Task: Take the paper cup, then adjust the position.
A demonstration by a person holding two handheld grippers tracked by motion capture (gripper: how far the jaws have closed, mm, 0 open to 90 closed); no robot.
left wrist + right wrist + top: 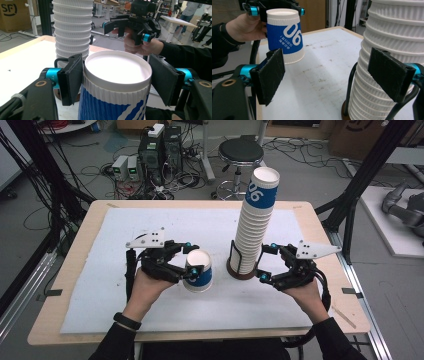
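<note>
The left gripper point(191, 260) held an inverted blue-and-white ribbed paper cup point(199, 271) by its upturned base, just left of the tall stack of white paper cups point(253, 220). The right gripper point(267, 262), jaws wide and empty, flanked the stack's foot.

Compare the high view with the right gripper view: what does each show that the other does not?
High view alone: the stool and the stack's top cup. Right gripper view alone: the upside-down print on the single cup, close up, and the right claw's open jaws beside the stack. Both show the left claw gripping that cup.
</note>
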